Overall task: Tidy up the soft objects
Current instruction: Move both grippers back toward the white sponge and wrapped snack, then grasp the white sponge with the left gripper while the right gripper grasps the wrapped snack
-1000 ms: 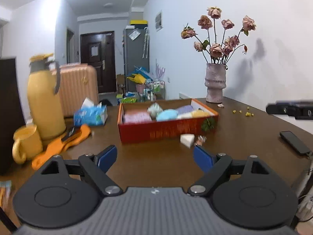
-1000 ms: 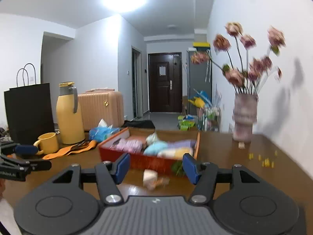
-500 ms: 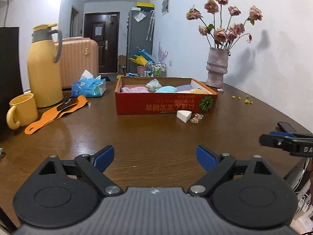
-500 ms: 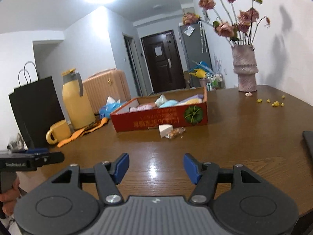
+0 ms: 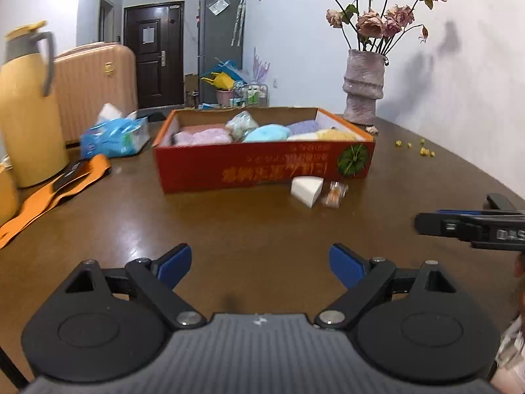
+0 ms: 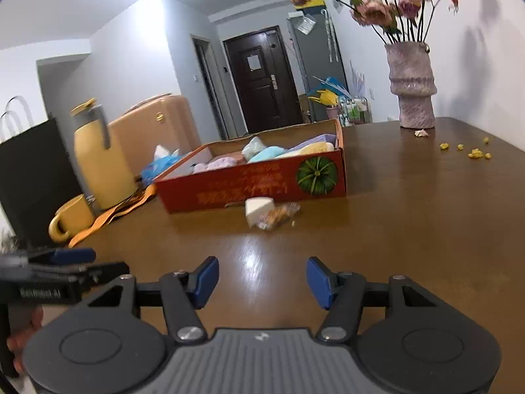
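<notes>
- Sponge wedge [image 5: 306, 190], white and triangular, lies on the wooden table [image 5: 249, 229] just in front of the red cardboard box [image 5: 262, 167], below its printed pumpkin mark; a small clear wrapper [image 5: 334, 193] with orange contents touches its right side.
- Handling, judged: the wedge looks light and compressible. It should yield under the pads, so take it across its two flat faces near the thick end, not at the thin tip.
- The wrapper is likely slippery and crinkly; a grip on its gathered middle seems safest.
- Box contents: pink, purple, blue and yellow soft items [image 5: 269, 133] and a clear bag already lie inside the box.
- Left gripper [image 5: 260, 262]: jaws wide apart, nothing between them, well short of the box.
- Right gripper [image 6: 262, 277]: jaws partly apart and closing, with nothing between them.
- Surface: glossy dark wood that reflects the ceiling light; light items may slide on it.
- Room, relative to the box: yellow thermos jug [image 5: 24, 111], tissue pack [image 5: 113, 136] and orange strap [image 5: 55, 193] to its left; vase of dried roses [image 5: 363, 85] behind its right corner; dark door [image 5: 154, 52] far behind.
</notes>
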A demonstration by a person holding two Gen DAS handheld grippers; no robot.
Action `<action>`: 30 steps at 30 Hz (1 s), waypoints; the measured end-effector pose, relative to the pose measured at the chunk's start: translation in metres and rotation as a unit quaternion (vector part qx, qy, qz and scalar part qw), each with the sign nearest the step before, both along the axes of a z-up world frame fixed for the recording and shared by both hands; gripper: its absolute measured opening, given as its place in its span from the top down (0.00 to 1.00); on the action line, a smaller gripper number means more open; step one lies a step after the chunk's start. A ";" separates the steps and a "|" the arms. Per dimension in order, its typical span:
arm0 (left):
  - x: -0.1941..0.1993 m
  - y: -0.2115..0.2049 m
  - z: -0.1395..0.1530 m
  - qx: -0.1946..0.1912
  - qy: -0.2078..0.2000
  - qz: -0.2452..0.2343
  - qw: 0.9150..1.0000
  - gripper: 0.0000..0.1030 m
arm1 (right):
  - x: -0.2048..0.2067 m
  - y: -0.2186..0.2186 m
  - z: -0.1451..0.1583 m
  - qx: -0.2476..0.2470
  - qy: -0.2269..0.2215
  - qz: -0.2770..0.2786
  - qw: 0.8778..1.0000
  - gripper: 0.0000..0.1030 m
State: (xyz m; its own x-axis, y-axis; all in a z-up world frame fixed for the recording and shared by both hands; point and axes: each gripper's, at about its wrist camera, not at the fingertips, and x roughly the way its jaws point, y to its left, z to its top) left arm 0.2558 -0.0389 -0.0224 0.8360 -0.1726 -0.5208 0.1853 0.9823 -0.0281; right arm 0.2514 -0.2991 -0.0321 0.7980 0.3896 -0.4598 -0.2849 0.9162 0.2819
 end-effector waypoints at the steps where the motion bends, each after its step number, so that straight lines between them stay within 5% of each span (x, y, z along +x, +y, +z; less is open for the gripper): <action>1: 0.013 -0.006 -0.001 0.000 0.002 -0.005 1.000 0.11 | 0.015 0.001 0.000 0.005 0.006 0.001 1.000 0.50; 9: 0.085 -0.024 -0.015 0.020 0.011 -0.034 0.999 0.13 | 0.134 0.026 -0.010 -0.003 0.059 -0.014 0.998 0.60; 13: 0.113 -0.027 -0.021 0.014 0.026 -0.047 0.998 0.16 | 0.166 0.050 -0.020 -0.058 0.068 0.005 0.996 0.70; 15: 0.122 -0.030 -0.024 0.009 0.030 -0.055 0.998 0.16 | 0.170 0.058 -0.025 -0.102 0.068 0.015 0.992 0.85; 17: 0.132 -0.037 -0.027 0.001 0.038 -0.067 0.997 0.18 | 0.168 0.056 -0.026 -0.126 0.060 0.023 0.990 0.85; 23: 0.160 -0.071 -0.038 0.018 0.045 -0.074 0.996 0.48 | 0.166 0.027 -0.025 -0.103 0.045 0.019 0.993 0.82; 25: 0.163 -0.073 -0.040 0.008 0.044 -0.074 0.996 0.65 | 0.161 0.017 -0.021 -0.077 0.038 0.017 0.996 0.82; 30: 0.163 -0.072 -0.041 -0.001 0.047 -0.081 0.996 0.68 | 0.149 0.021 -0.020 -0.089 0.021 0.016 0.996 0.78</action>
